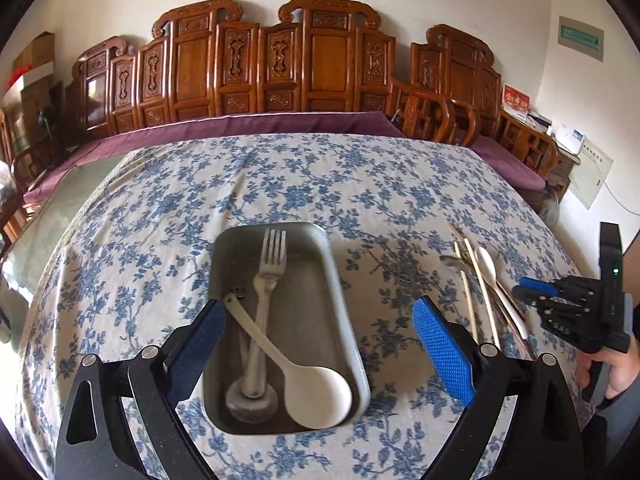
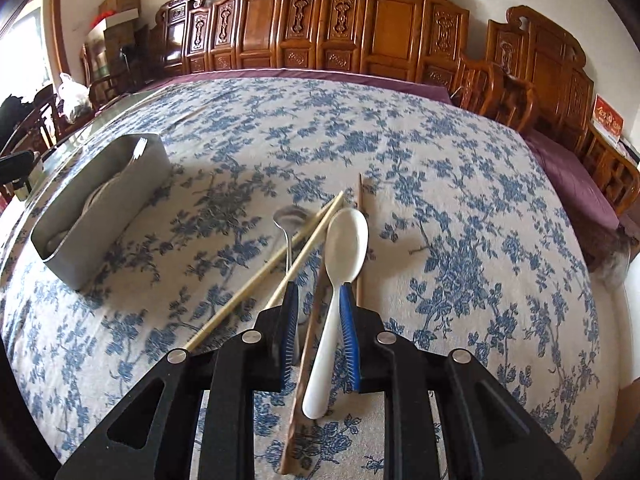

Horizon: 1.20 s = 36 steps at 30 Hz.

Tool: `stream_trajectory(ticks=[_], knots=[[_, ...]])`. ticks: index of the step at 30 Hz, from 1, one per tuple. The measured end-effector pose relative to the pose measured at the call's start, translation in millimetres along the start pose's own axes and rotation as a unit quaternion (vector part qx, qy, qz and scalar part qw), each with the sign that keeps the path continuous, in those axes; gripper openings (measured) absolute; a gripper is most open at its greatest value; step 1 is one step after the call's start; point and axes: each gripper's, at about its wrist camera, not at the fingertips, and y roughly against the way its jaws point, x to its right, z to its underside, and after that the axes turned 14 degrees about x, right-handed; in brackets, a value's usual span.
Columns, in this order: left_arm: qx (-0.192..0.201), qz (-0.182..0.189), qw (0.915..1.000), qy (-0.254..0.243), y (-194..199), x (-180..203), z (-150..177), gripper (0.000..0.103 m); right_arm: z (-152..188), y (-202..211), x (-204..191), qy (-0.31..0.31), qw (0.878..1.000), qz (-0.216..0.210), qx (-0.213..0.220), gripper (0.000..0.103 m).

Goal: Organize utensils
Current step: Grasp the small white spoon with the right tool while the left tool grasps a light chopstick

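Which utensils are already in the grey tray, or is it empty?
Not empty. The grey tray holds a metal fork and a white spoon lying across it; a small dark item beside the fork is too unclear to name.

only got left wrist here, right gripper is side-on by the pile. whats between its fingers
observer: The white spoon's handle runs between the right gripper's fingers, lying flat, not lifted.
operator: anything else in the gap
observer: Yes, a dark chopstick lies in there too, left of the handle.
operator: and the pale chopsticks
observer: Both pale chopsticks lie outside the left finger, crossing over the metal spoon.
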Motion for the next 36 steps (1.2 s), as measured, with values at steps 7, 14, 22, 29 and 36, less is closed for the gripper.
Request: stream_trajectory(ticks=[7, 14, 22, 29, 36], knots=[[-0.028, 0.030, 0.9991, -0.014, -7.7, 49.1, 19.1, 0.091, 22.5, -13.6, 6.1, -0.007, 1.000, -0.008, -0.019, 0.023], [-0.055, 0.044, 0.9968, -0.037, -23.8, 85.5, 36.1, 0.091, 21.8, -17.6, 13.1, -0.018, 0.999, -0.016, -0.028, 0.023], [-0.073, 0.046, 0.9954, -0.042, -37.3, 105.5, 43.8, 0.091, 17.1, -29.1, 13.4, -0.008, 0.999, -0.026, -0.044, 0.013], [-0.086, 0.049, 0.9938, -0.049, -52.2, 120.7, 49.2, 0.091, 17.0, -32.0, 13.0, 0.007, 0.999, -0.015, -0.038, 0.010], [-0.104, 0.056, 0.9913, -0.057, -77.0, 141.0, 53.8, 0.079, 8.9, -15.4, 29.2, -0.033, 0.999, -0.023, -0.003, 0.009]])
